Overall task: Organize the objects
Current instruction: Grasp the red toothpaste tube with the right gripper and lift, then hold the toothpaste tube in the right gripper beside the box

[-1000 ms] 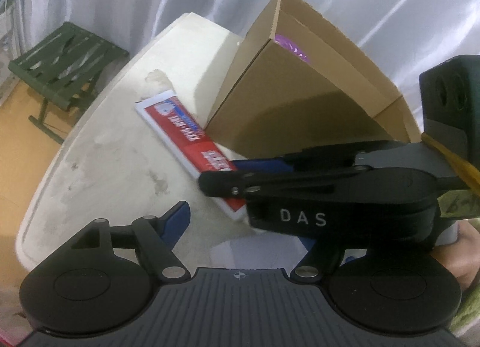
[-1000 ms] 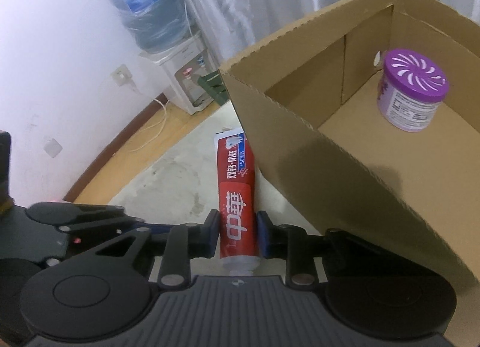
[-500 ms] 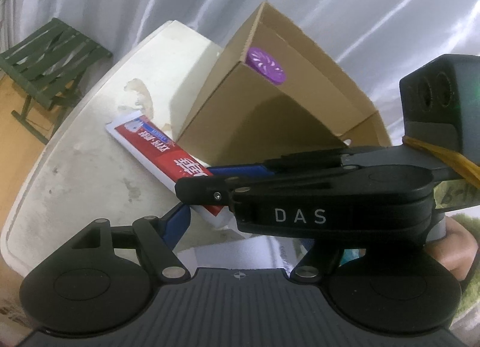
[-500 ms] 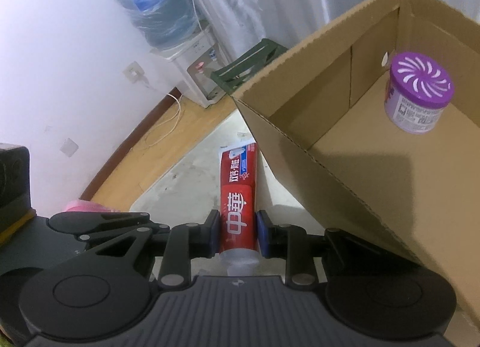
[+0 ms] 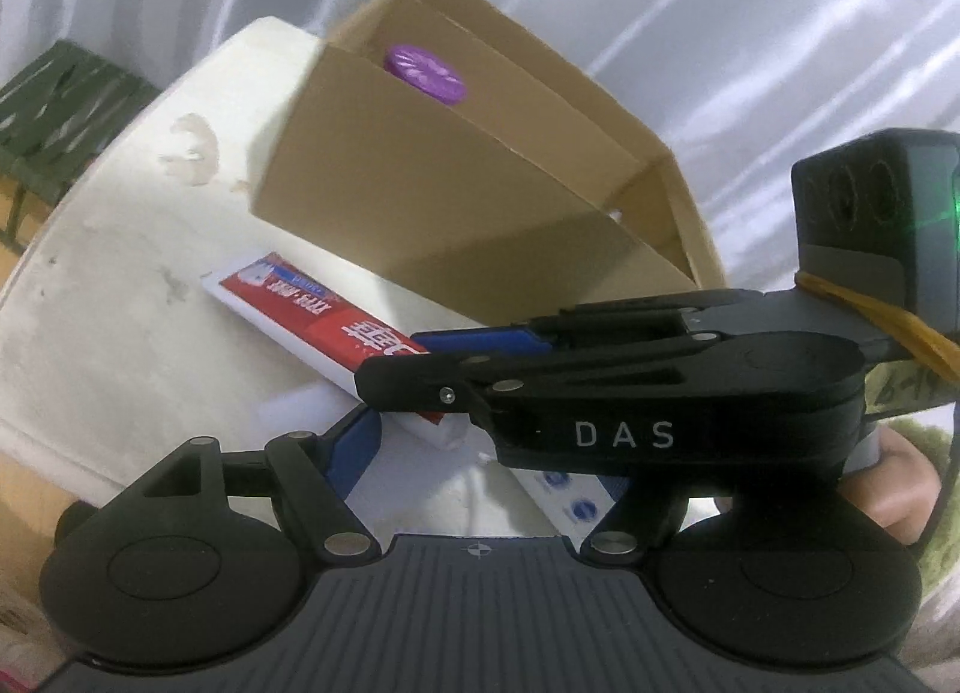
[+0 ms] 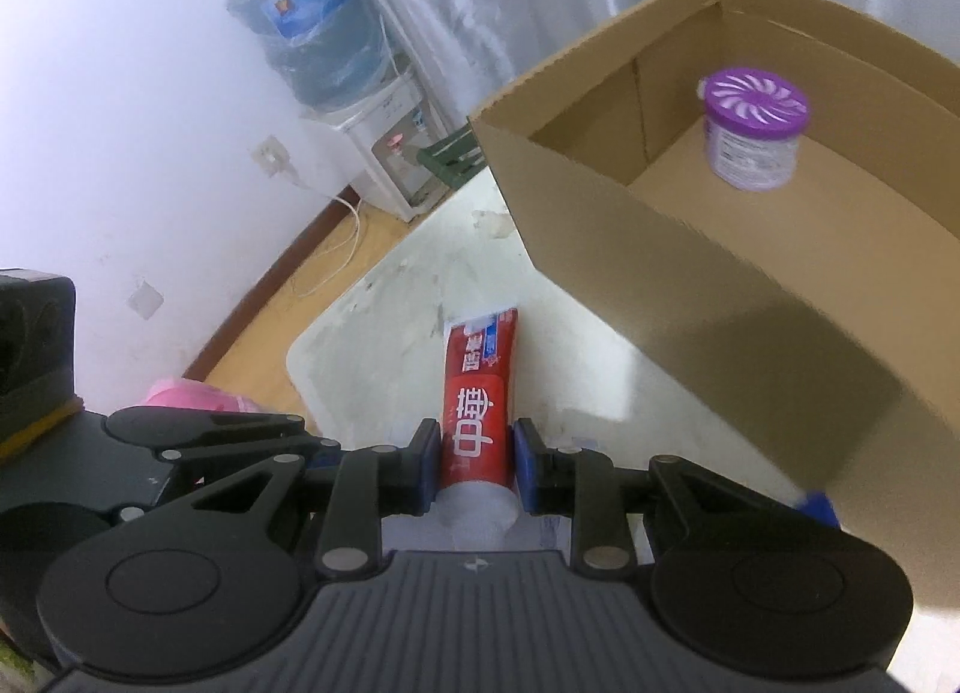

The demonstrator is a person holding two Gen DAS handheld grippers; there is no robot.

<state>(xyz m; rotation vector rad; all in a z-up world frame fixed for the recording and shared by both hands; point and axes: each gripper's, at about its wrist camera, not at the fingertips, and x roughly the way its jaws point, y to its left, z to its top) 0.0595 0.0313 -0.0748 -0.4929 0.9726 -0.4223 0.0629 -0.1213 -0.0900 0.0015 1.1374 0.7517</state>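
Here the right gripper [image 6: 471,468] is clamped on a red toothpaste tube [image 6: 480,393] near its cap end, its blue pads pressing both sides; the tube juts out over the white worktop [image 6: 390,345]. To the right stands an open cardboard box [image 6: 690,249] with a purple-lidded jar [image 6: 753,129] at its far end. The left gripper [image 5: 480,441] has its fingers apart, and something white with blue print sits between them; whether they press on it I cannot tell. A water dispenser [image 6: 372,147] stands by the far wall.
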